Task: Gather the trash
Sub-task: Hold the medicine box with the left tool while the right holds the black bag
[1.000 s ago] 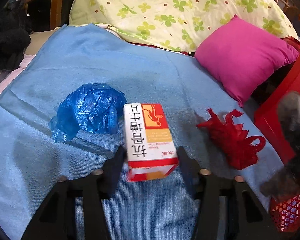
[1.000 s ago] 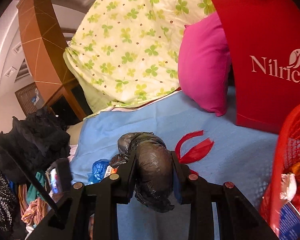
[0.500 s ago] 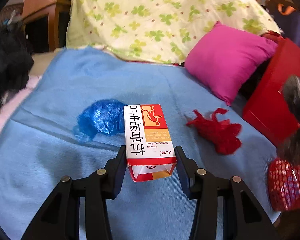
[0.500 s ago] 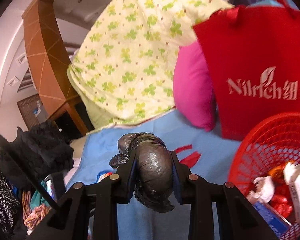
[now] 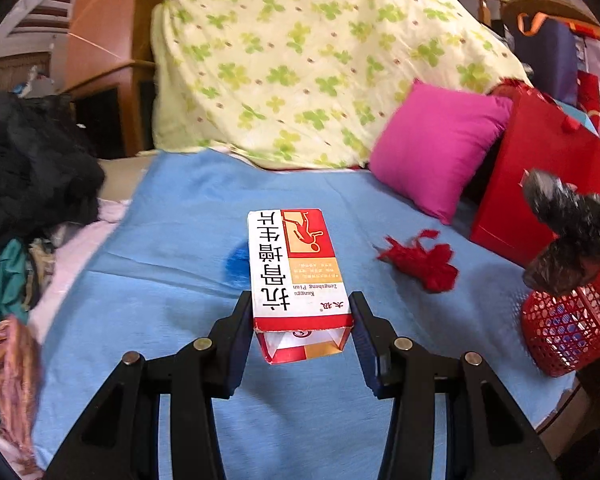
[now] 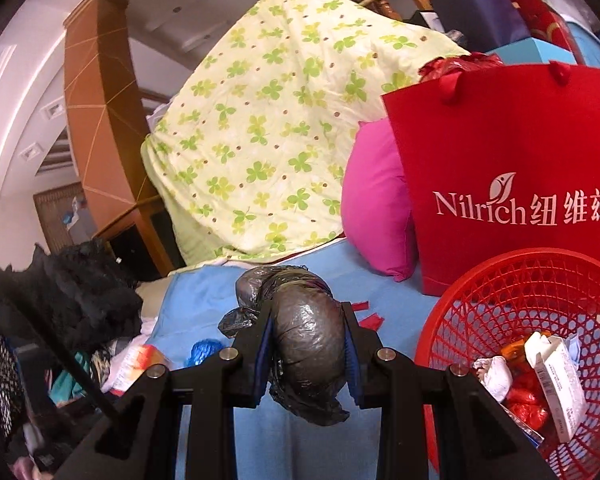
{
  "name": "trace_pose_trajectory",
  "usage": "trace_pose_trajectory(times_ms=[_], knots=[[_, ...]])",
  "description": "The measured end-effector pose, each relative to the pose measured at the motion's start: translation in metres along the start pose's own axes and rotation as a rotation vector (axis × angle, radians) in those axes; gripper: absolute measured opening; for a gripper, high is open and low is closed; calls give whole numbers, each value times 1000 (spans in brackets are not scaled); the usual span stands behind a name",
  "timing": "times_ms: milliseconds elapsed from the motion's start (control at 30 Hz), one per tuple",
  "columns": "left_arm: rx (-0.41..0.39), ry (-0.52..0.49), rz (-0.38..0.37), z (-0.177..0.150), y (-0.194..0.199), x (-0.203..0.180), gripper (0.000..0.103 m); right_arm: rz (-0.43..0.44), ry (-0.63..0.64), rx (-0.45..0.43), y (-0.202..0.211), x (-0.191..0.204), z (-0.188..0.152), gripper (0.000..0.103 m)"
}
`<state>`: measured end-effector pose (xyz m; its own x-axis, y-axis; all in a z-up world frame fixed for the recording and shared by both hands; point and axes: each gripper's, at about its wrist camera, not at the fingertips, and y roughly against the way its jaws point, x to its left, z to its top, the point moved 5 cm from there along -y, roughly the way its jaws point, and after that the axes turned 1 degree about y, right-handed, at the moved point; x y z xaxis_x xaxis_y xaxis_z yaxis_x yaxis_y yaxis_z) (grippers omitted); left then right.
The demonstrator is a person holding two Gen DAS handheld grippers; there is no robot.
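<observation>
Overhead, left claw gripping box, bedspread clear below

Ahead of the grippers a light blue woven blanket covers the bed. At its far end a pale yellow quilt printed with green clover leaves is heaped high. To the right of the quilt a magenta square cushion leans against a red paper shopping bag with white "Nilrich" lettering. Off to the left lies a heap of black clothing, and behind it rises an orange-brown wooden cabinet.
</observation>
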<state>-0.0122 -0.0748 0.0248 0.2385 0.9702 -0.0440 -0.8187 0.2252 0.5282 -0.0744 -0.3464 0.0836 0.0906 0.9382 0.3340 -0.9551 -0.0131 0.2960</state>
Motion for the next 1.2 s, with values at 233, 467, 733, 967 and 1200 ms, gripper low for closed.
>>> trace_pose_trajectory(times_ms=[233, 467, 733, 967, 1200], knots=[[-30, 50, 56, -9, 25, 28, 49, 46, 39, 4, 2, 18, -2, 32], [-12, -3, 56, -21, 25, -3, 49, 94, 53, 39, 2, 28, -9, 32], [-1, -81, 48, -27, 21, -43, 49, 108, 93, 135, -7, 34, -31, 32], [20, -122, 62, -34, 14, -54, 49, 101, 123, 172, -13, 34, -40, 32], [52, -128, 79, -40, 5, -49, 49, 94, 122, 214, -23, 38, -48, 32]])
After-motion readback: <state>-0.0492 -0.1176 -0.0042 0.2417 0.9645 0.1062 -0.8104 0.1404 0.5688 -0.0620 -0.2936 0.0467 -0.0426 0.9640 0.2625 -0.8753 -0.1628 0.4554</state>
